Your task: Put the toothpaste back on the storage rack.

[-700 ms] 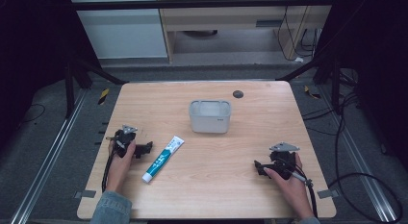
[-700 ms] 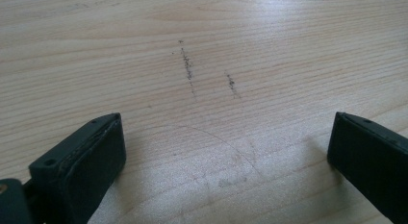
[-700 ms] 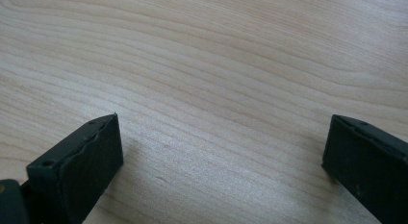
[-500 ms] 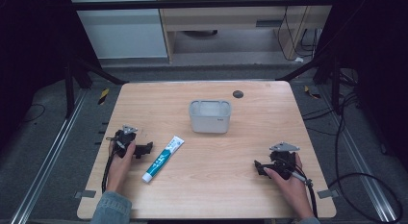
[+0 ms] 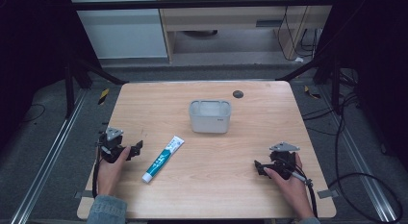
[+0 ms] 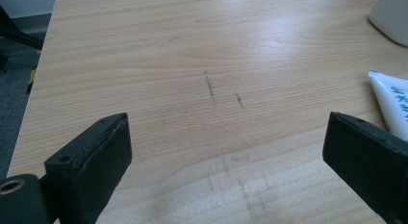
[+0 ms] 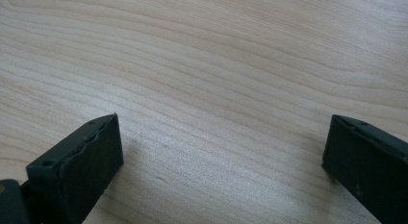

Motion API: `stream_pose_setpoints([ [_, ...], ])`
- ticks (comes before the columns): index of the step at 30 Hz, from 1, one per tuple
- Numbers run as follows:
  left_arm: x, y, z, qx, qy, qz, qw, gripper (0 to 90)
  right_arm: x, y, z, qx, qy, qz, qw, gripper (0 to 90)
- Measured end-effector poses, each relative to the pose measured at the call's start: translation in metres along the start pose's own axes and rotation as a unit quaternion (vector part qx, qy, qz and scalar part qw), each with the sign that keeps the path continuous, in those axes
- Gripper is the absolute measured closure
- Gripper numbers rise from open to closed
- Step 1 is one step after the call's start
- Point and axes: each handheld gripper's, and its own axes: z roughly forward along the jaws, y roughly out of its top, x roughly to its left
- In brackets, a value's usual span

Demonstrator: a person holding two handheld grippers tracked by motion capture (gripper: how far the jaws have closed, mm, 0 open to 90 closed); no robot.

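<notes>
Nothing moved — toothpaste tube [image 5: 162,158] lettering unreadable

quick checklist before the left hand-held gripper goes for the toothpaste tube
1. Left hand-held gripper open, nothing between its jaws: ok.
2. Toothpaste tube lying flat on the table, apart from that gripper: ok.
3. Bare table between gripper and tube: ok.
4. Grey bin upright, standing apart beyond the tube: ok.
5. Right hand-held gripper open, far from the tube: ok.
6. Bin empty inside: cannot tell.
</notes>
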Motion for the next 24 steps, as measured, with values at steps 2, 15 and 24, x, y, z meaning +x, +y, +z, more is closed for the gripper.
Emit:
stream_pose_setpoints([
  [2, 0.0, 0.001, -0.002, 0.0, 0.0, 0.0, 1.0, 3.3, 0.0, 0.0, 0.0, 0.0, 0.0, 0.0, 1.0, 0.6],
  [15, -0.04, 0.014, -0.017, 0.042, -0.011, 0.063, 0.9971, 3.8, 0.0, 0.0, 0.0, 0.0, 0.0, 0.0, 1.0, 0.6],
  [24, -0.061, 0.019, -0.022, 0.071, -0.024, 0.091, 0.9931, 4.1, 0.0, 0.0, 0.0, 0.0, 0.0, 0.0, 1.0, 0.6],
])
